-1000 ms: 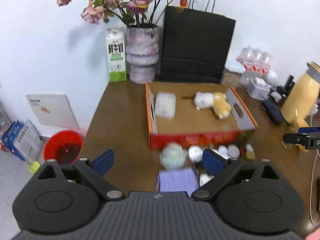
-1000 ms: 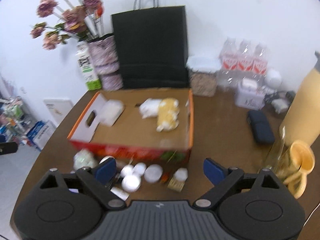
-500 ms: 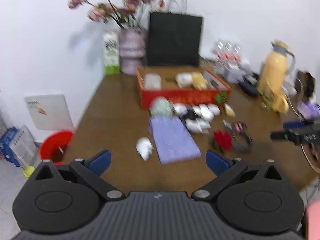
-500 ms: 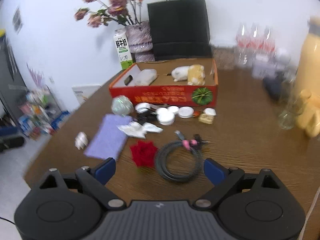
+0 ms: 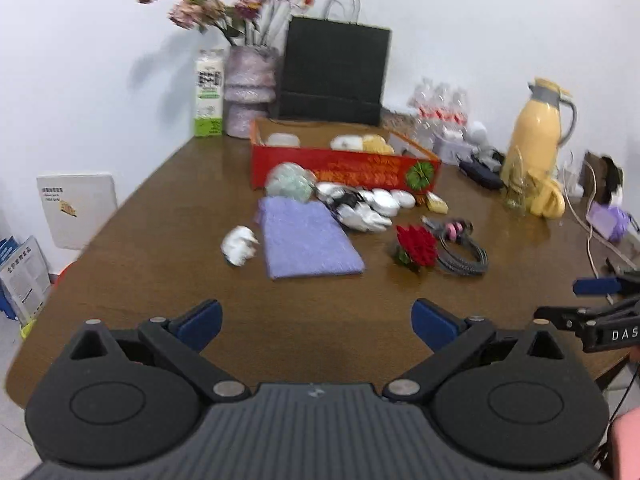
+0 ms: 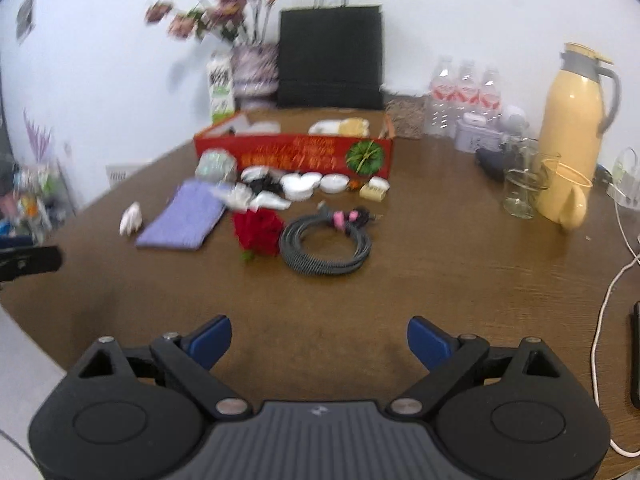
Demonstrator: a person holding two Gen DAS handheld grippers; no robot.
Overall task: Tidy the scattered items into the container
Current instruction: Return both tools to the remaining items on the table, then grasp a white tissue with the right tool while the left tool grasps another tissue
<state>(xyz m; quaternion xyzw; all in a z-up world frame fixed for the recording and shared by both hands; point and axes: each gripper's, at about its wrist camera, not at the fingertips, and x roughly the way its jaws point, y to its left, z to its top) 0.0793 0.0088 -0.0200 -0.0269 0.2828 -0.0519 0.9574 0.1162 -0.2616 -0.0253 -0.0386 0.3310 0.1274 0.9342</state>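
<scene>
A red cardboard box point(image 5: 344, 170) point(image 6: 294, 154) stands at the far middle of the brown table, with a white packet and plush toys inside. In front of it lie a purple cloth point(image 5: 306, 236) point(image 6: 184, 220), a red fabric rose point(image 5: 416, 246) point(image 6: 258, 230), a coiled grey cable point(image 5: 462, 254) point(image 6: 324, 246), several white round lids point(image 5: 386, 202) point(image 6: 308, 184), a green-white ball point(image 5: 290, 184) and a small white toy point(image 5: 240, 244) point(image 6: 130, 220). My left gripper point(image 5: 316, 318) and right gripper point(image 6: 318, 340) both stand open and empty over the near table edge, well short of the items.
A vase of dried flowers point(image 5: 250, 92), a milk carton point(image 5: 208, 94) and a black paper bag point(image 5: 334, 70) line the back wall. A yellow thermos point(image 6: 574, 120), glass jars point(image 6: 522, 184), water bottles point(image 6: 464, 96) and white cords point(image 6: 608, 292) crowd the right side.
Both grippers have pulled back from close over the box to the near edge of the table, so the whole spread of items came into view. Both stayed open.
</scene>
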